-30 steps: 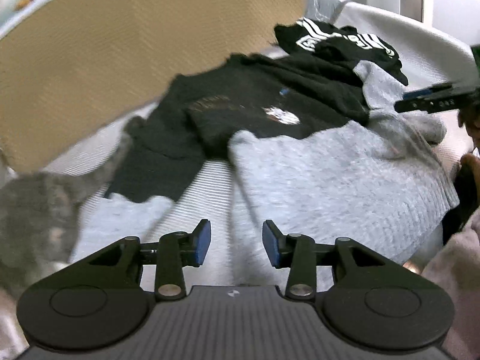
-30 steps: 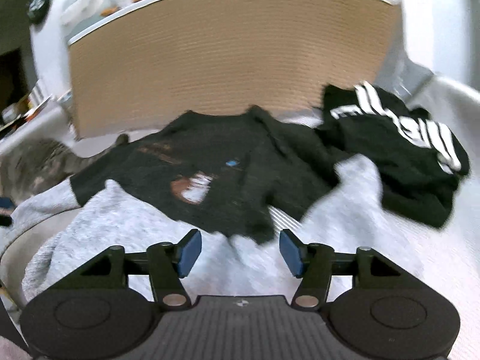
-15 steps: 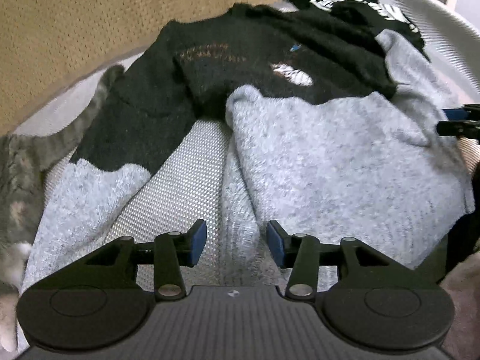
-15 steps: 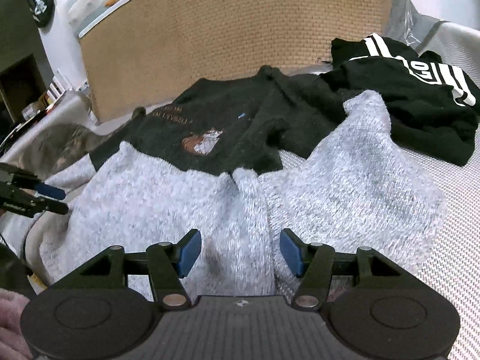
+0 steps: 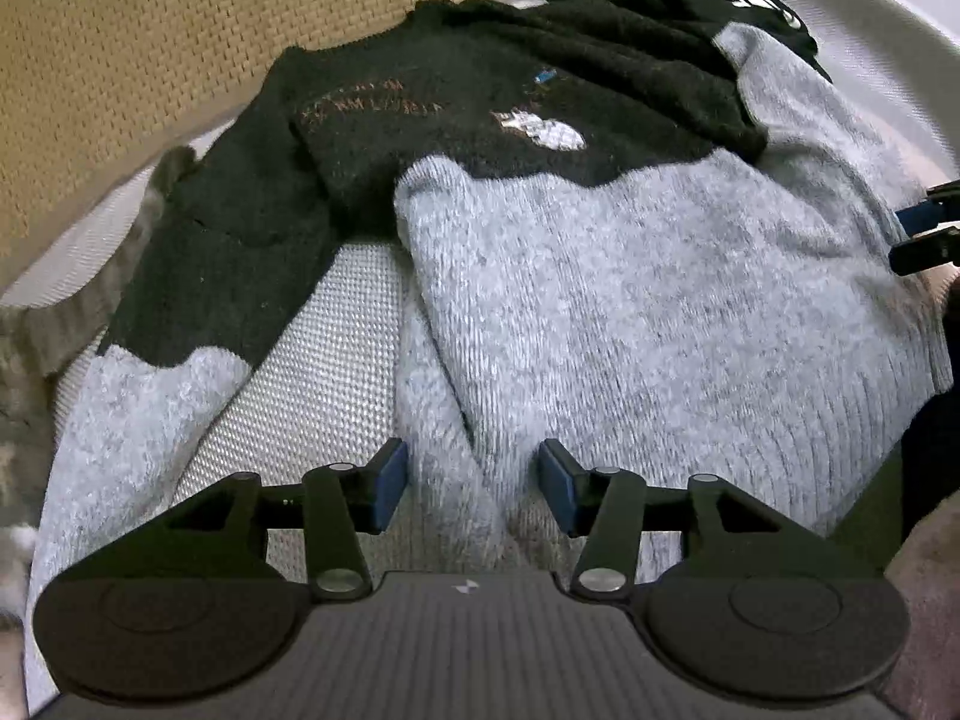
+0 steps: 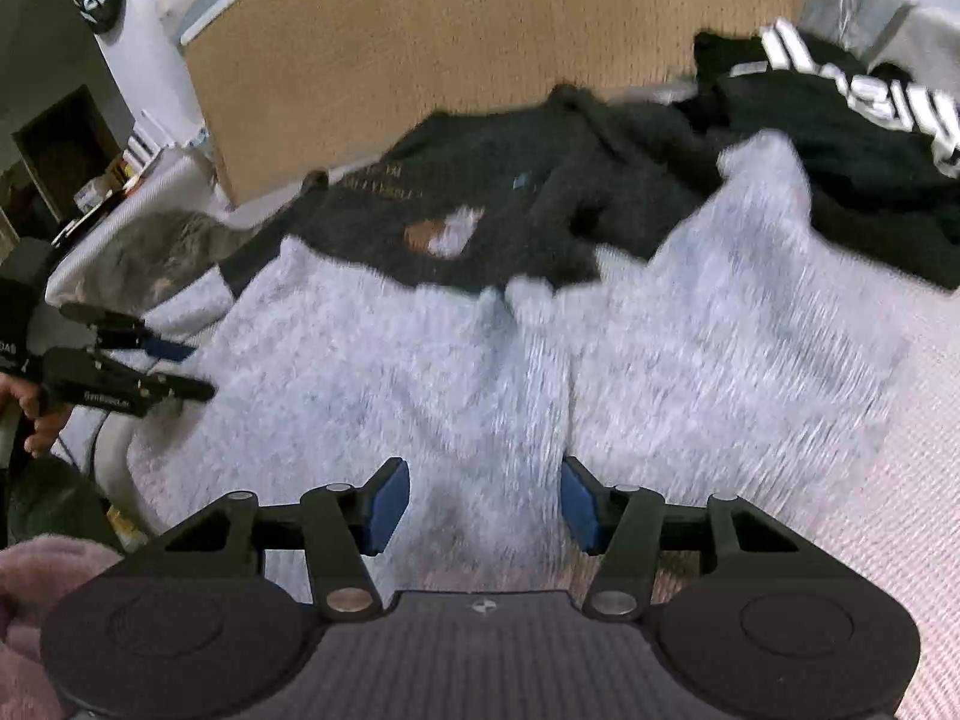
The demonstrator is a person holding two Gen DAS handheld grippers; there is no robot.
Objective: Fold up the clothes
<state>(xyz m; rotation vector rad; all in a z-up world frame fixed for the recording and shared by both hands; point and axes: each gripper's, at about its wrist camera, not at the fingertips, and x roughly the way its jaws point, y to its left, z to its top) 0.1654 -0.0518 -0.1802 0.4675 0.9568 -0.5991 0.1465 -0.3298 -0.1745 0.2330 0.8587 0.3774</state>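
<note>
A knit sweater (image 5: 660,300), grey below and black across the chest, lies spread on a white woven mattress (image 5: 324,360). In the left wrist view my left gripper (image 5: 471,480) hovers low over the sweater's grey hem, jaws opening. A raised fold of grey knit runs between the pads, which do not press on it. My right gripper (image 6: 486,495) hangs over the grey hem (image 6: 420,360) further right, open, jaws closing slightly, pads clear of the cloth. Each gripper shows in the other's view: the left gripper (image 6: 174,369) and the right gripper (image 5: 924,234).
A black garment with white stripes (image 6: 870,120) lies crumpled behind the sweater at the far right. A grey cat (image 6: 162,252) sits at the sweater's left sleeve. A tan woven headboard (image 6: 480,60) rises behind. A pink sleeve (image 6: 36,600) shows at the lower left.
Both grippers have come down and tilted towards the sweater, so the grey hem now fills the lower views. The left jaws stand a little wider than before.
</note>
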